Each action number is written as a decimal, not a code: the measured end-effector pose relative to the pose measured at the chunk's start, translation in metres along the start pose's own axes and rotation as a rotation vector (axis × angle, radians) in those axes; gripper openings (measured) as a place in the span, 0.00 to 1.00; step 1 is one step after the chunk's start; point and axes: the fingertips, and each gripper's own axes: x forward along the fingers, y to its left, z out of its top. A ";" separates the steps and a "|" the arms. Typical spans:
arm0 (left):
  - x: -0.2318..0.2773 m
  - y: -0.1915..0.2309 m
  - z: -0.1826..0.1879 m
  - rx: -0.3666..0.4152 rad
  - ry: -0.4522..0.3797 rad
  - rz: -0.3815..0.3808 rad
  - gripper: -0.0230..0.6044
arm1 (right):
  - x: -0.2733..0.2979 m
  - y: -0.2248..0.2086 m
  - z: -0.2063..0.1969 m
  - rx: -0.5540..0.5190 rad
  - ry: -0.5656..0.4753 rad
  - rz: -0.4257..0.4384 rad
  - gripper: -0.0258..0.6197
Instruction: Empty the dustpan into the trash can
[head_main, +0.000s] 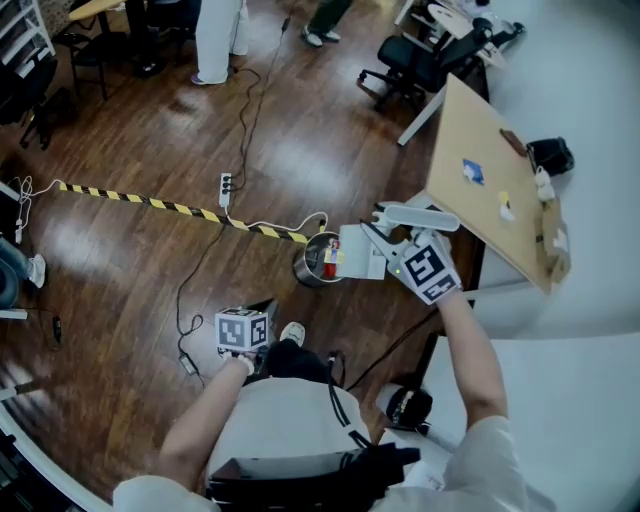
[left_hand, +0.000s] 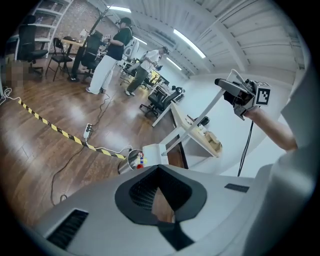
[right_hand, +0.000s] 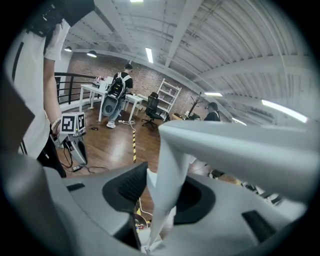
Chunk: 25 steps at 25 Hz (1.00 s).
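Observation:
My right gripper (head_main: 388, 245) is shut on the stem of a white long-handled dustpan, just under its top bar (head_main: 416, 215). In the right gripper view the stem (right_hand: 170, 175) runs down between the jaws. The pan (head_main: 360, 252) hangs at the rim of a round metal trash can (head_main: 316, 264), which holds coloured bits. From the left gripper view, the pan (left_hand: 159, 151) sits beside the can (left_hand: 129, 161), with the right gripper (left_hand: 227, 89) raised high. My left gripper (head_main: 258, 312) is low near my feet, shut with nothing between its fingers (left_hand: 145, 192).
Yellow-black tape (head_main: 170, 207) crosses the wooden floor, with a power strip (head_main: 226, 186) and cables beside it. A table with a wooden top (head_main: 490, 190) stands right of the can. Office chairs (head_main: 415, 60) and standing people (left_hand: 112, 60) are further back.

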 end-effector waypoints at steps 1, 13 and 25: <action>0.000 0.000 0.000 -0.002 0.000 0.001 0.03 | 0.000 0.000 0.000 -0.001 0.001 0.003 0.29; 0.002 -0.001 -0.003 0.009 0.013 -0.005 0.03 | -0.008 -0.009 -0.008 0.028 -0.013 -0.018 0.29; 0.032 -0.029 0.007 0.098 0.069 -0.035 0.03 | -0.088 -0.087 -0.082 0.320 -0.075 -0.298 0.29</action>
